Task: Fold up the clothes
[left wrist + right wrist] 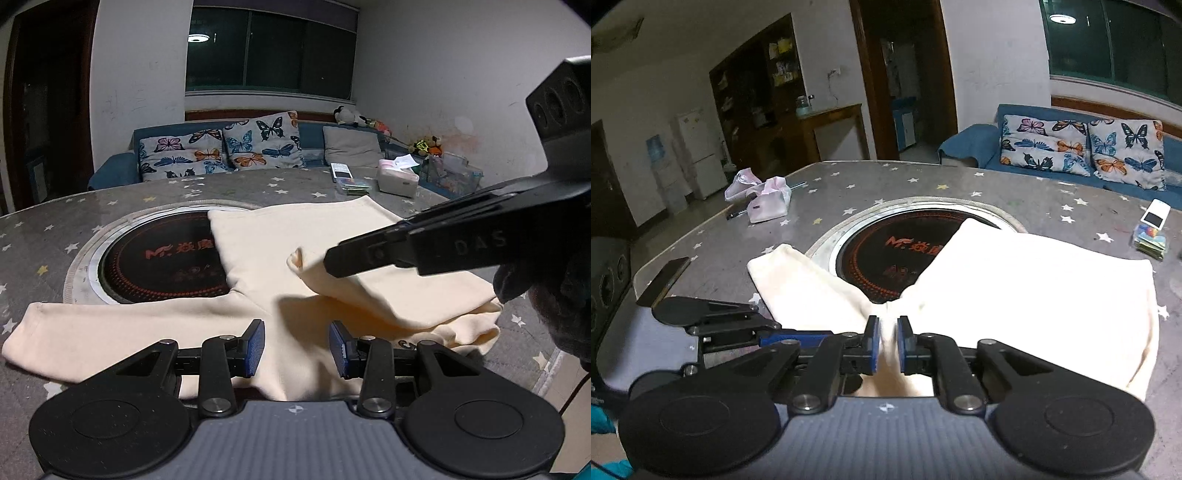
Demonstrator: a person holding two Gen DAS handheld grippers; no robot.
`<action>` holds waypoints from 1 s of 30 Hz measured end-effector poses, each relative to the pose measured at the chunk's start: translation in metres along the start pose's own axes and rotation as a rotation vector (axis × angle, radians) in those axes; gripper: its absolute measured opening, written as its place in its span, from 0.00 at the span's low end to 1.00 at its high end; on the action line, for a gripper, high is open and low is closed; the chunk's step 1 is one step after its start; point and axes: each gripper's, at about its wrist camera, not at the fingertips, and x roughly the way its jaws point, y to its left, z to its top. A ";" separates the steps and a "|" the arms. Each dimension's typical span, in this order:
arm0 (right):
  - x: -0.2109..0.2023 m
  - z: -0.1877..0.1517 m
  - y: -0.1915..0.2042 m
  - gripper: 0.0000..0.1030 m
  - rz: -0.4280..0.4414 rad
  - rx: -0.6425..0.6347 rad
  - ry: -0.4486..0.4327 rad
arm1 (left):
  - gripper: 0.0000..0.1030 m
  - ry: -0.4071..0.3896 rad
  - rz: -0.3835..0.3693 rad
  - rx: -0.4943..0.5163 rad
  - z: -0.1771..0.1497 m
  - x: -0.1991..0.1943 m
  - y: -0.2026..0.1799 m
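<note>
A cream long-sleeved garment (258, 251) lies on the grey star-patterned table (44, 236), partly over the round black cooktop (162, 258). One sleeve (92, 328) stretches left. My left gripper (297, 347) is open and empty, low over the garment's near edge. My right gripper (887, 343) is shut on a cream fold of the garment (1034, 288); in the left wrist view it (332, 264) comes in from the right and holds that fold lifted above the body. The left gripper also shows in the right wrist view (768, 328).
A tissue box (397, 177), a remote (341, 171) and small packets (354, 186) lie at the table's far right. A pink tissue pack (764, 201) sits at the far left. A black phone (663, 280) lies near the table edge. A blue sofa (118, 166) stands behind.
</note>
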 end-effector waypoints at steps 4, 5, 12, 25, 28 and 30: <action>-0.024 -0.001 -0.015 0.13 -0.048 0.011 -0.017 | 0.40 -0.006 0.001 0.001 0.002 -0.001 0.000; -0.030 -0.003 -0.022 0.16 -0.071 0.016 -0.016 | 0.40 -0.010 0.000 -0.001 0.002 0.000 0.000; -0.058 -0.034 -0.078 0.16 -0.272 0.070 0.051 | 0.38 0.013 0.002 0.009 0.005 0.012 -0.003; -0.056 -0.046 -0.117 0.16 -0.326 0.002 0.089 | 0.38 0.044 0.026 0.015 0.016 0.035 -0.006; -0.044 -0.037 -0.116 0.16 -0.288 -0.095 0.113 | 0.38 0.037 0.045 0.003 0.018 0.034 0.000; -0.038 -0.032 -0.117 0.16 -0.259 -0.148 0.139 | 0.38 0.028 0.053 -0.001 0.019 0.032 0.004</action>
